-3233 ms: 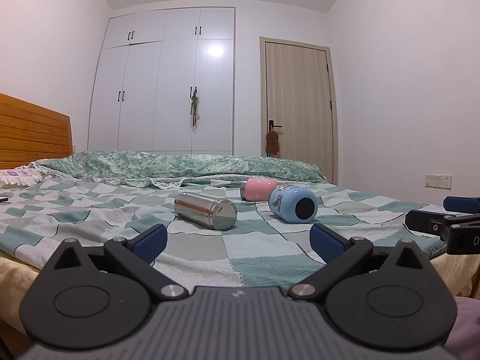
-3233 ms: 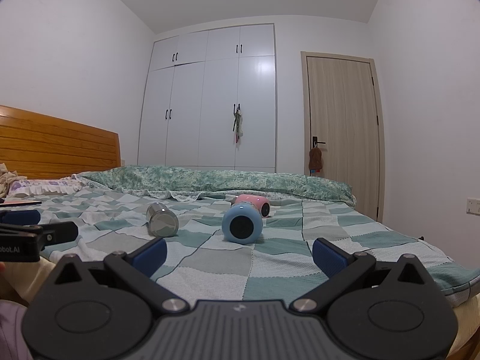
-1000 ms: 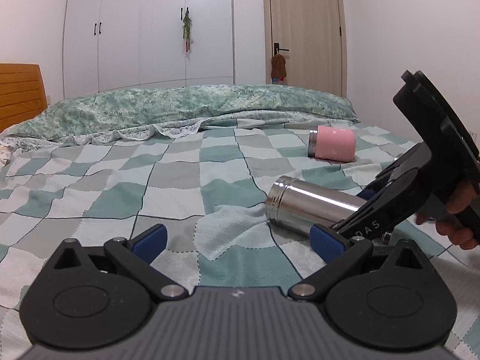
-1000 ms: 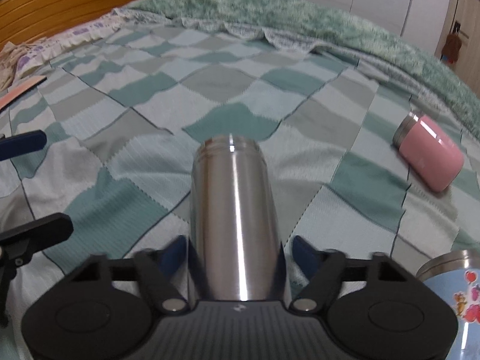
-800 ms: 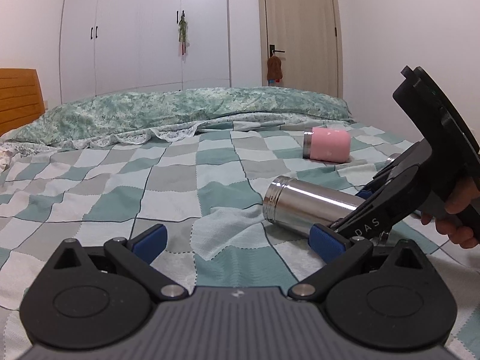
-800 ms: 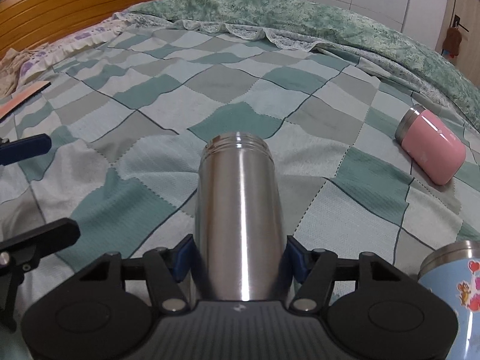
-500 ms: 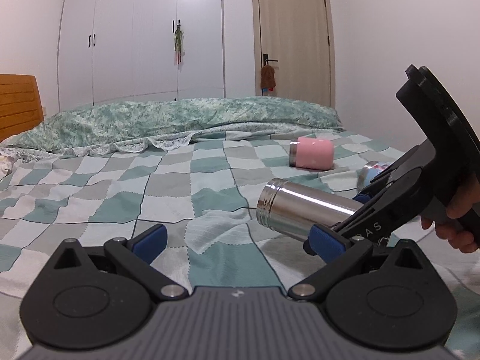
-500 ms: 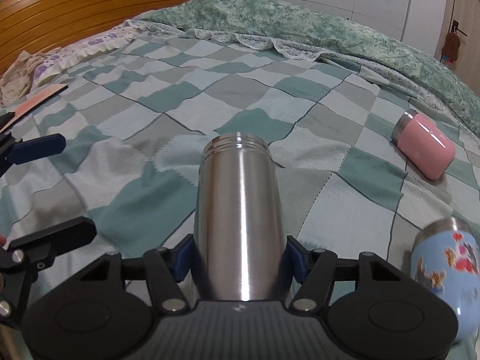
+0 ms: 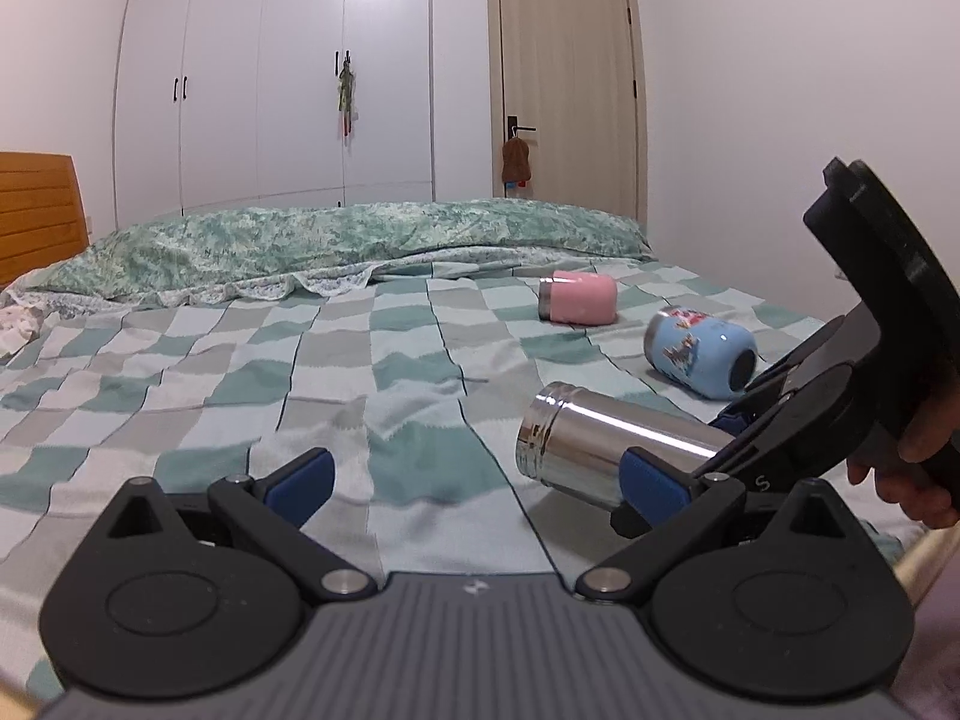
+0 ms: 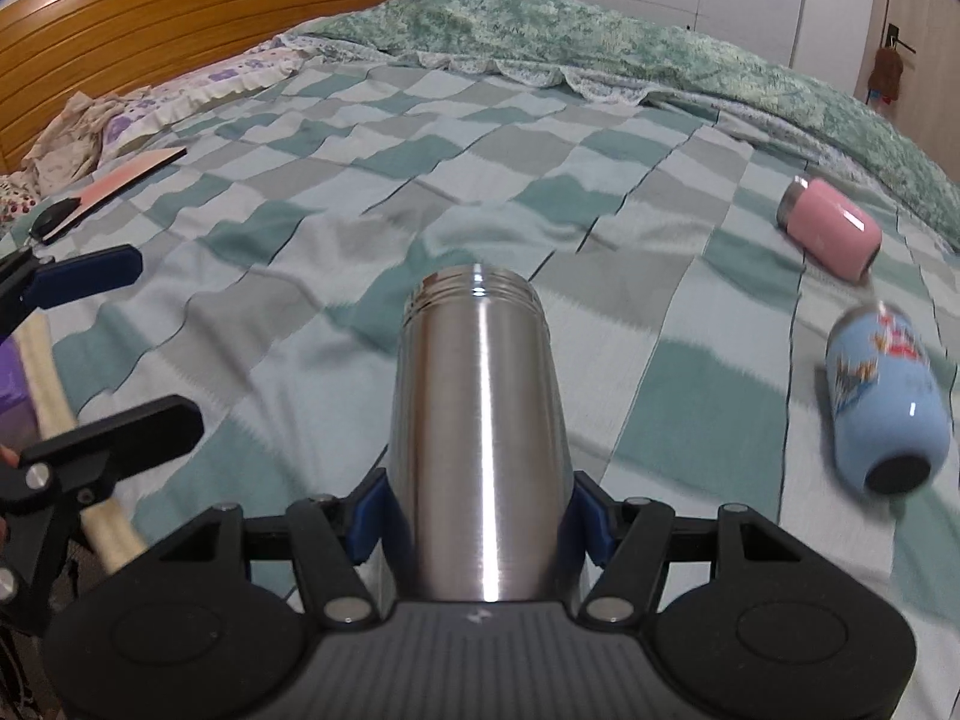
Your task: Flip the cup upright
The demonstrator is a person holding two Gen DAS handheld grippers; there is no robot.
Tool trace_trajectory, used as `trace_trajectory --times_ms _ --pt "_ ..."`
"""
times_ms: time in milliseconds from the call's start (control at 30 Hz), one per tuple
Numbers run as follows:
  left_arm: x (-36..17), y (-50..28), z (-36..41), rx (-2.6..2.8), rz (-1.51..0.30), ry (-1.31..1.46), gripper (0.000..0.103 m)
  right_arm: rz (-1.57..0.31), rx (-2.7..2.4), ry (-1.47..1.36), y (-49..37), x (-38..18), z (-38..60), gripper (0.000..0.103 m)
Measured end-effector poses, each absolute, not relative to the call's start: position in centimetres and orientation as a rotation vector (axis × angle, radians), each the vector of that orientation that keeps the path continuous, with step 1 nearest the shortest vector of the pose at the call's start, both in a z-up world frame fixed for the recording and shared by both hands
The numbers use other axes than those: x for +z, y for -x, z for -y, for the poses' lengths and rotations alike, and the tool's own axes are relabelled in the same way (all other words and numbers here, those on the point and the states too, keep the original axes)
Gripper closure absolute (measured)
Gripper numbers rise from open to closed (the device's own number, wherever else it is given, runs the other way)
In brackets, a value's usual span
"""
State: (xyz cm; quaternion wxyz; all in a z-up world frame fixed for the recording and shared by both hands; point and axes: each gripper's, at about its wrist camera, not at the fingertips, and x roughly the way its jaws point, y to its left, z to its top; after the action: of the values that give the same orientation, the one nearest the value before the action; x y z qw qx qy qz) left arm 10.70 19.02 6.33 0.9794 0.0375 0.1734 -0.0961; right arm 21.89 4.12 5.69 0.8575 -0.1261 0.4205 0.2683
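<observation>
- Between my right gripper's blue pads sits the tall brushed-steel cylindrical cup, clamped low on its body, its threaded mouth pointing away from me over the teal-and-grey checked bedspread.
- From the left wrist view the steel cup looks tilted only a little above level and seems clear of the cloth, though I cannot tell for certain whether its underside touches.
- As I judge it, the step in hand is the turn itself: I should roll my right wrist so the mouth comes up and the base goes down, with the cup raised enough that the base swings without dragging on the fabric.
- My hold is near the base, so the long free end will want to pivot between the pads; a firm squeeze and a slow rotation should serve best.
- A soft bed is a poor footing for a tall, narrow cup. I would set it on a flat patch, away from the wrinkles just beyond it, and ease my jaws apart only once it stands on its own.
- My right hand grips the handle at the right edge, the tool angled down toward the bed.
- My left gripper hangs low at the near edge, jaws wide apart and holding nothing, aimed across the bed.
- Farther right lie a pale blue cartoon-printed cup and a pink cup with a steel rim, both on their sides, well apart from mine.
</observation>
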Motion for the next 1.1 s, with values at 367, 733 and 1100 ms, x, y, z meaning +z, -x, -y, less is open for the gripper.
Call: trace_trajectory --times_ms 367,733,1100 --pt "5.3 -7.5 -19.0 -0.204 -0.379 -0.085 0.000 -0.921 0.515 0.254 -19.0 3.3 -4.5 0.041" --pt "5.8 -6.9 -18.1 -0.174 -0.399 -0.101 0.000 -0.838 0.561 0.203 -17.9 5.6 -2.5 0.000" --pt "7.9 -6.1 -13.6 -0.096 -0.422 -0.107 0.000 -0.674 0.543 0.160 -16.5 8.6 6.5 0.000"
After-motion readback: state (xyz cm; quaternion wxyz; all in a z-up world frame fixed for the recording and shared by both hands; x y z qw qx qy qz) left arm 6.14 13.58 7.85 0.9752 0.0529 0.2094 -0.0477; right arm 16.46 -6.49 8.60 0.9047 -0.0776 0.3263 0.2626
